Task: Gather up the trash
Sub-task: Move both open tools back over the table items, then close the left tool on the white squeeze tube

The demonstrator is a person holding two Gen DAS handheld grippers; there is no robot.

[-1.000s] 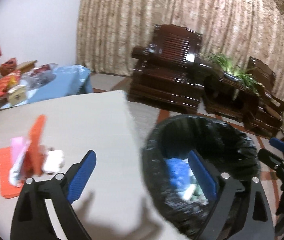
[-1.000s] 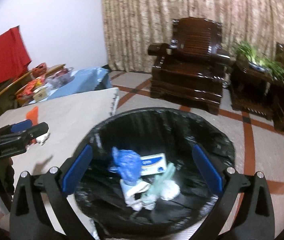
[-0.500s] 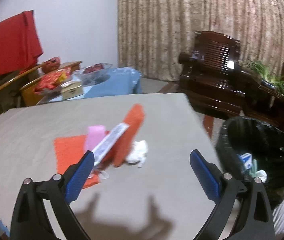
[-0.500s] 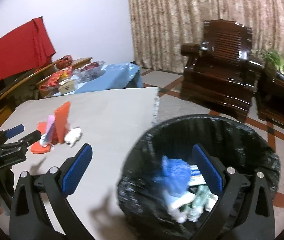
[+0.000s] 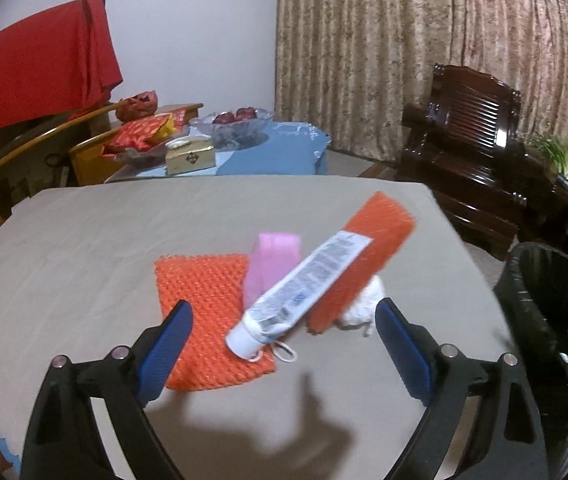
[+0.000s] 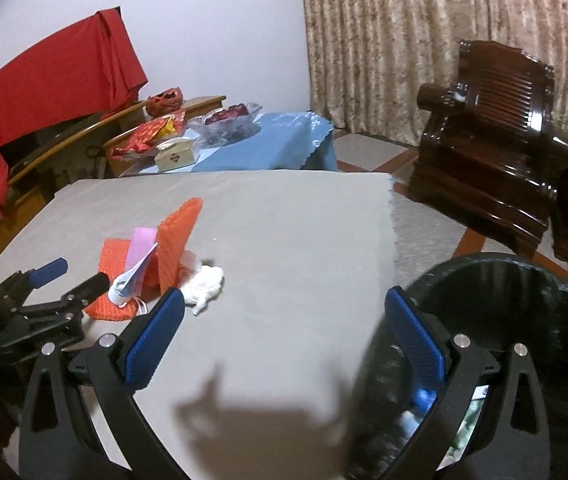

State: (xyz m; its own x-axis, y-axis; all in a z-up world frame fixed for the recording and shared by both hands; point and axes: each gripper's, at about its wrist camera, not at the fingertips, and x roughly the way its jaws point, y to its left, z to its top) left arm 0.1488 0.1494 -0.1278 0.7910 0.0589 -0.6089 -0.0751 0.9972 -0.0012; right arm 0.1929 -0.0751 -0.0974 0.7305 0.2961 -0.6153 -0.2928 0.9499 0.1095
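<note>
Several scraps bunched on the grey table [image 5: 84, 240]: flat orange mesh mat [image 5: 204, 312], second orange mesh piece [image 5: 368, 256] propped up on edge, pink pad [image 5: 272, 268] leaning between them, white toothpaste tube [image 5: 304, 284] tilted across the pink pad with its cap end low on the mat. Crumpled white tissue [image 5: 364, 304] just to the right of the upright orange piece, touching the cloth. Black-lined trash bin [image 6: 524, 300] off the right edge of the table, with blurred blue and white rubbish inside.

Left gripper [image 5: 284, 344] aimed down at the pile, blue pads spread wide to either side of the tube's cap end; jaws just narrowed slightly, nothing pressed between them, pads clear of every scrap. Seen from the right wrist view, same gripper [image 6: 72, 276] low over the mat's near edge.

Right gripper [image 6: 284, 336] angled down over the bare table near the bin, jaws spread wide, empty, right pad overlapping the bin's rim in view.
</note>
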